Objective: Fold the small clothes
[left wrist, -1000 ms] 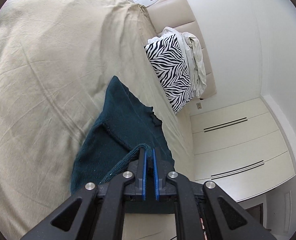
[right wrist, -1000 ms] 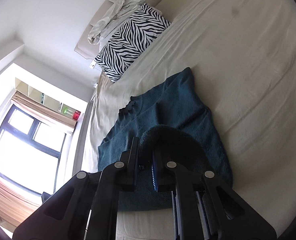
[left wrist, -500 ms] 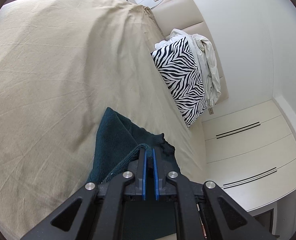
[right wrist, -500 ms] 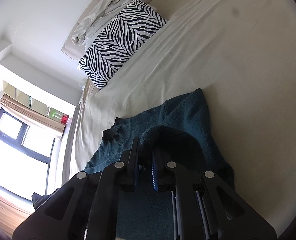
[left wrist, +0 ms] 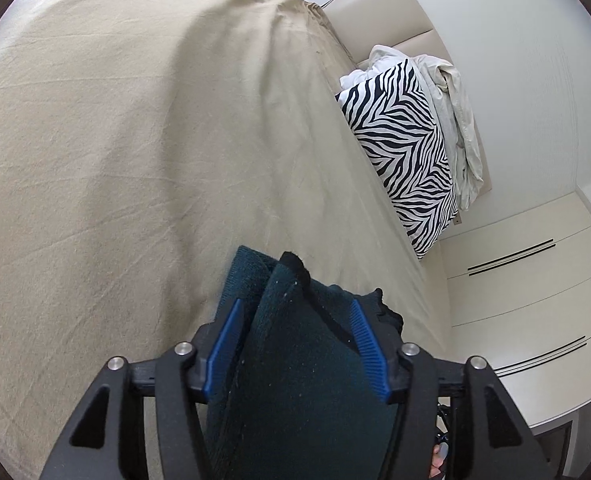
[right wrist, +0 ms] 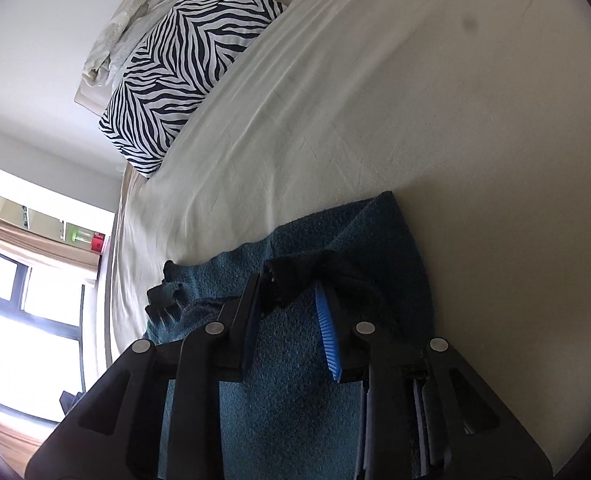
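Note:
A dark teal knitted garment lies folded on the beige bed sheet. My left gripper is open, its blue pads spread on either side of a raised fold of the garment. In the right wrist view the same garment lies under my right gripper, which is also open with a dark fold of cloth between its fingers. The garment's scalloped edge sticks out to the left.
A zebra-print pillow and a crumpled white sheet lean against the padded headboard. White wardrobe doors stand beyond the bed. A window shows at the left in the right wrist view.
Both grippers were shut on the garment's edge and carried it forward over itself. Now both have opened and the cloth rests loose between the fingers.

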{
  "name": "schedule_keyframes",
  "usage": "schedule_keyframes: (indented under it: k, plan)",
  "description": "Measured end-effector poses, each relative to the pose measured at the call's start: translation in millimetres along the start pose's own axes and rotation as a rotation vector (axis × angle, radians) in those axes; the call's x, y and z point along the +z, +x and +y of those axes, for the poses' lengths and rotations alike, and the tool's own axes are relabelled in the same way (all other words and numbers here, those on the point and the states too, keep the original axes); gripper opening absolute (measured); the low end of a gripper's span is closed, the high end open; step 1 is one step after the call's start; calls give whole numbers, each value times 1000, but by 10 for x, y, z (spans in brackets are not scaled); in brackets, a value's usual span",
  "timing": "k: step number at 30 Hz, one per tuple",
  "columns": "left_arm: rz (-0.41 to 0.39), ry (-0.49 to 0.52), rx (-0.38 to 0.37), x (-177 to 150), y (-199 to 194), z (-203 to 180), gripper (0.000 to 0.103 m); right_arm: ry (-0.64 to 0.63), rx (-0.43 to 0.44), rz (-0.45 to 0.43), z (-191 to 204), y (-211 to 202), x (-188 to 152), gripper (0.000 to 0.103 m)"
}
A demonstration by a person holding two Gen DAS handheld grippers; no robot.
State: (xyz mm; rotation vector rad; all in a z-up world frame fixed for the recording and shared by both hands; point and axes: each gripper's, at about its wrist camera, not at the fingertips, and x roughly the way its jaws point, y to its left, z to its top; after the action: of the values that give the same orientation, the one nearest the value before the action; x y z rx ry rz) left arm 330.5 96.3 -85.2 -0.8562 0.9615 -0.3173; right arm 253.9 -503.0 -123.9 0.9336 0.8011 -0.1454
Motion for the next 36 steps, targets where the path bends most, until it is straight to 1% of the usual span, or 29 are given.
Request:
schedule_keyframes:
  k: [1, 2, 4, 8, 11, 12, 15, 18, 22, 24, 27, 28, 30, 31, 32, 33, 35, 36]
  plan:
    - [-1, 15, 4, -35, -42, -3, 64, -25, -12, -6, 23, -31, -18, 34]
    - [-2, 30, 6, -77, -93, -7, 64, -44, -18, -16, 46, -70, -34, 48]
    - [-1, 58, 15, -177, -197, -14, 64, -57, -14, -39, 62, -197, -61, 58]
    - [1, 141, 33, -459, -414, -58, 64, -84, -15, -73, 88, -501, -103, 58]
    - [0, 218, 91, -708, -516, -63, 64, -109, -25, -82, 70, -723, -232, 58]
    - [3, 232, 97, -784, -546, -49, 64, -126, -34, -76, 63, -770, -295, 58]
    - [6, 251, 118, -966, -622, 15, 64, -195, -83, -67, 39, -919, -560, 58]
    - [11, 256, 141, -1053, -638, 82, 64, -264, -134, -63, 18, -1006, -800, 58]
    - [9, 280, 162, -1148, -679, 114, 56, -337, -208, -67, -21, -1070, -1037, 57]
    - [3, 309, 180, -1194, -689, 82, 53, -365, -244, -75, -46, -1096, -1134, 56]
    - [17, 328, 202, -1239, -655, 92, 45, -389, -285, -69, -112, -1098, -1251, 50]
    - [23, 327, 211, -1248, -639, 110, 42, -392, -291, -64, -135, -1104, -1289, 46]
    - [27, 330, 233, -1251, -609, 140, 39, -391, -299, -60, -195, -1111, -1338, 40]
    - [28, 332, 242, -1253, -602, 153, 35, -386, -298, -55, -230, -1115, -1356, 34]
    - [28, 336, 251, -1259, -596, 159, 31, -380, -298, -55, -259, -1117, -1358, 30]
    - [30, 341, 259, -1260, -590, 164, 29, -374, -292, -58, -293, -1131, -1363, 28]
    - [38, 348, 274, -1274, -587, 191, 25, -360, -290, -66, -342, -1167, -1364, 17]
    - [42, 351, 281, -1275, -579, 203, 24, -349, -285, -71, -370, -1193, -1361, 15]
